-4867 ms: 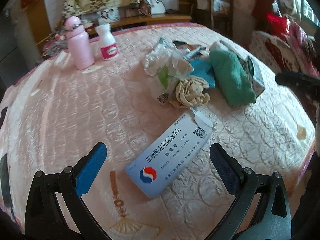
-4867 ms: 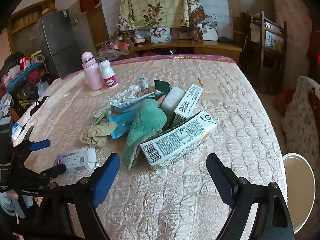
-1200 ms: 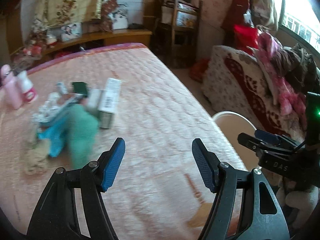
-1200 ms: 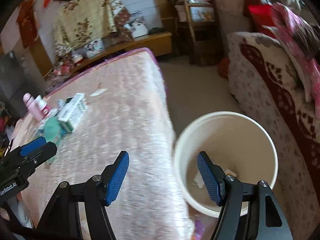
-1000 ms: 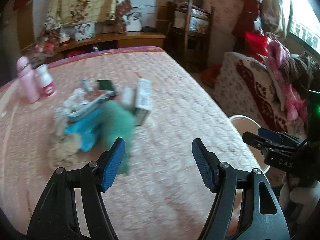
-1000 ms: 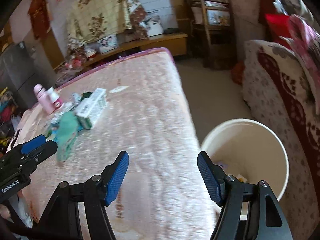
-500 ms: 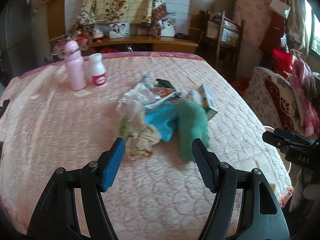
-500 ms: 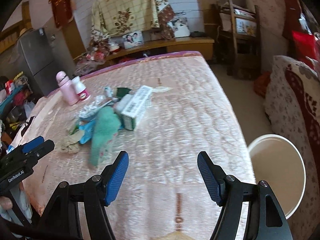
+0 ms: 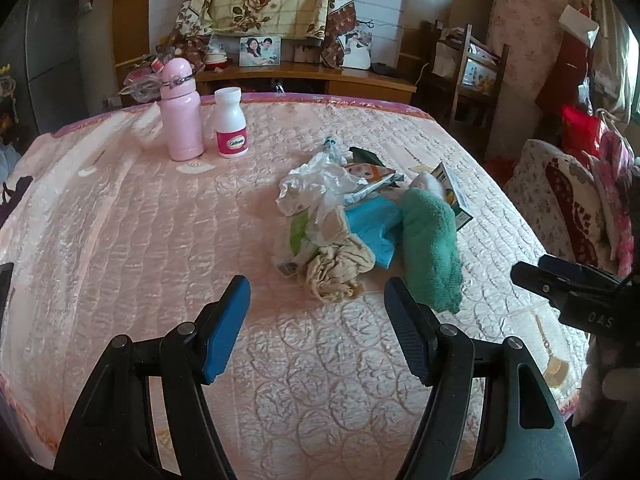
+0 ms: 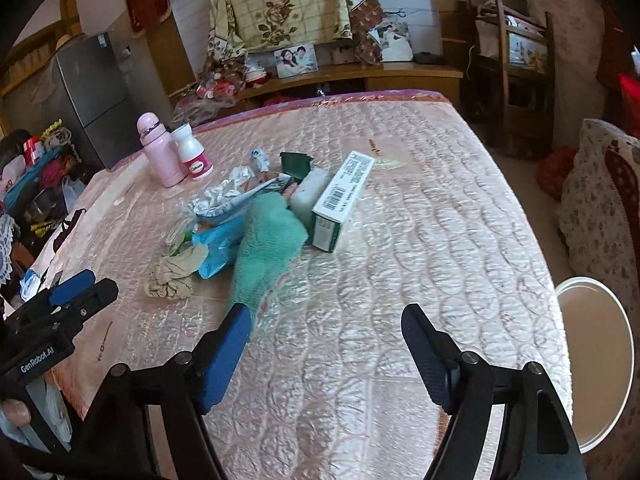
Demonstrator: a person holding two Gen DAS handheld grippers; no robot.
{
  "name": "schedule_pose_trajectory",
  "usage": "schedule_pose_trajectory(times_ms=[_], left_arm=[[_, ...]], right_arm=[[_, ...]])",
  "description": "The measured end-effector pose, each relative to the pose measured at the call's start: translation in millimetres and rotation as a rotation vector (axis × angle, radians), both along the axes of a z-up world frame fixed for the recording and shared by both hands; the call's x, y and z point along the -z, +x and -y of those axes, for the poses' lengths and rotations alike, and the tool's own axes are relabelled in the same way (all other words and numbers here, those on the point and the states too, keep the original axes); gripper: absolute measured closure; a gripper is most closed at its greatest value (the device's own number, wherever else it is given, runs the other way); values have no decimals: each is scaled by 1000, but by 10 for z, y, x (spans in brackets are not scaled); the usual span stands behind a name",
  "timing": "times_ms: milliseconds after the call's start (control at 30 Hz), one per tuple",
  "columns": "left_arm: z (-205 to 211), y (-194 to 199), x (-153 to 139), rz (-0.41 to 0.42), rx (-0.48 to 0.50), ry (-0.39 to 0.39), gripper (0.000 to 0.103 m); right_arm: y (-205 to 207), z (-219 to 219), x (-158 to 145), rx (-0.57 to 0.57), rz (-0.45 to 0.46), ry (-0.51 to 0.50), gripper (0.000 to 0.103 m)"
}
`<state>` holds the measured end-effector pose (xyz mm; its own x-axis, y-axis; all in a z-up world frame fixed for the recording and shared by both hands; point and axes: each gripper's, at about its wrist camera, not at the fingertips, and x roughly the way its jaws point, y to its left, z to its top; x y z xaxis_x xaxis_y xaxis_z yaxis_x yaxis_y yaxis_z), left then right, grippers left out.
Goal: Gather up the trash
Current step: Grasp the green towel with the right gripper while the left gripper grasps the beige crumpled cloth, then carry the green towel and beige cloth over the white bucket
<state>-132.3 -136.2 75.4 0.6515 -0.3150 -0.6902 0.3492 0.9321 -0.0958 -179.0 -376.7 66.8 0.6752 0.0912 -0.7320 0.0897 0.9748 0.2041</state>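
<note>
Left wrist: trash pile (image 9: 352, 220) nearer than before; both tongs (image 9: 316, 328) (image 10: 324, 350) released, right widening.

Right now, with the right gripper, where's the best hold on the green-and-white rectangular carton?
Probably the near end of the green-and-white rectangular carton, from the bare right side. It lies flat, and a white block and the green terry cloth crowd its left side. The right gripper is opening, nothing between its jaws.

Pink quilted cover (image 9: 160, 240); on it green towel (image 9: 430, 248), blue pack (image 9: 372, 228), beige rag (image 9: 338, 270), pink flask (image 9: 180, 114), white pink-labelled bottle (image 9: 230, 124).
</note>
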Motion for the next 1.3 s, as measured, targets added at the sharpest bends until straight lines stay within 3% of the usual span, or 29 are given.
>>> schedule_pose_trajectory(times_ms=[267, 633, 667, 733, 800, 867, 933, 1000, 1300], left_arm=[[-88, 93, 112, -53, -11, -32, 35], [73, 378, 335, -118, -2, -60, 35], [78, 414, 353, -126, -5, -73, 35], [94, 485, 387, -137, -9, -95, 35], [119, 534, 416, -140, -3, -118, 35], [150, 571, 447, -148, 11, -139, 43], [184, 609, 496, -182, 24, -142, 80], [171, 609, 518, -211, 31, -165, 80], [56, 147, 174, -167, 94, -186, 82]], right_arm=[[361, -115, 96, -35, -25, 53, 27], [924, -211, 327, -57, -67, 201, 28], [974, -214, 362, -61, -71, 220, 30], [1038, -209, 418, -72, -80, 251, 50], [1074, -185, 482, -78, -92, 292, 59], [1032, -146, 483, -84, -75, 309, 63], [959, -125, 450, -99, -59, 305, 65], [867, -111, 411, -119, -55, 307, 66], [366, -8, 204, -167, -14, 319, 66]])
